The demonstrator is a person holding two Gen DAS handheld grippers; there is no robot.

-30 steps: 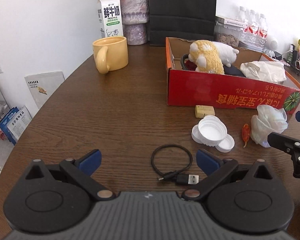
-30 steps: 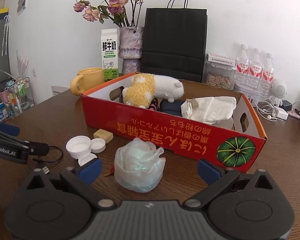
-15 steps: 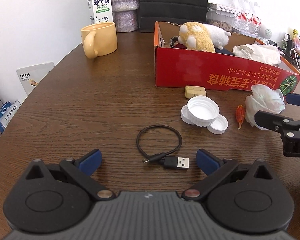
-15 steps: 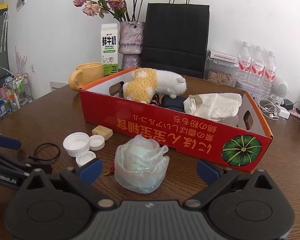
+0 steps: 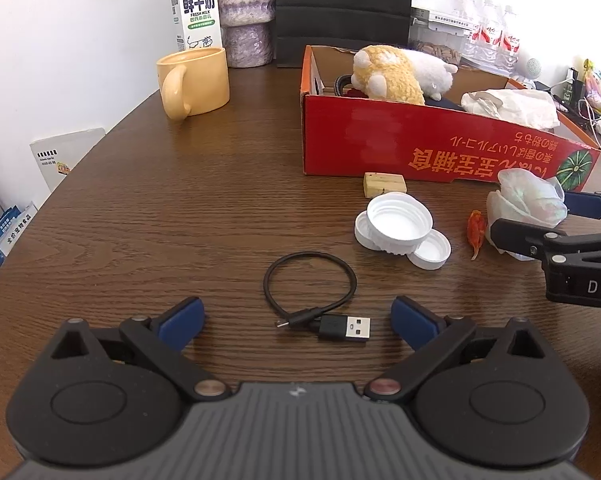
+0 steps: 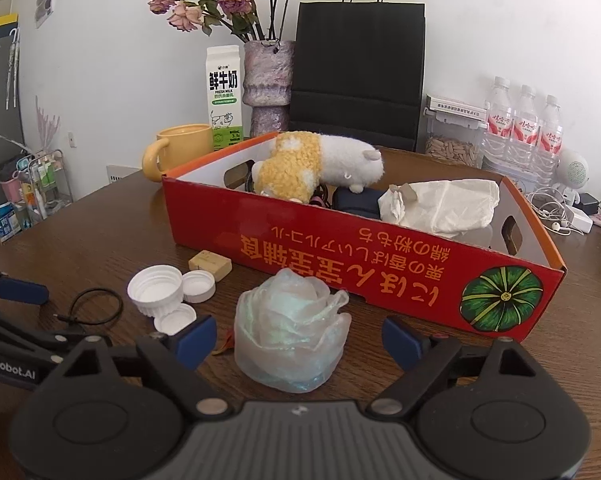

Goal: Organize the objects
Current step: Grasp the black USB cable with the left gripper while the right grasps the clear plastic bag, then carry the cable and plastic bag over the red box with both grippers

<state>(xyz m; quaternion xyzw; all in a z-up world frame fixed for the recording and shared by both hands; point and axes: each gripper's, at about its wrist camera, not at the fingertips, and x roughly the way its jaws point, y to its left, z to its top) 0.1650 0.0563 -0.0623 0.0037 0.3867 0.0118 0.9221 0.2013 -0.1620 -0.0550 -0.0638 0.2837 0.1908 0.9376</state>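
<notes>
A black looped USB cable (image 5: 314,300) lies on the brown table between the open fingers of my left gripper (image 5: 296,322). A translucent crumpled plastic piece (image 6: 290,338) sits between the open fingers of my right gripper (image 6: 298,340), and it also shows in the left wrist view (image 5: 526,204). White bottle caps (image 5: 398,226), a small tan block (image 5: 383,184) and a small orange-red piece (image 5: 475,230) lie in front of the red cardboard box (image 5: 380,140). The box holds a yellow and white plush toy (image 6: 312,166) and a white crumpled bag (image 6: 444,204).
A yellow mug (image 5: 194,80), a milk carton (image 5: 196,10) and a vase (image 6: 268,84) stand at the back left. A black paper bag (image 6: 358,76) stands behind the box. Water bottles (image 6: 522,128) stand at the back right. The table's edge curves at the left.
My left gripper has moved back and lower, so the cable now lies between its fingers. My right gripper has moved closer to the plastic piece.
</notes>
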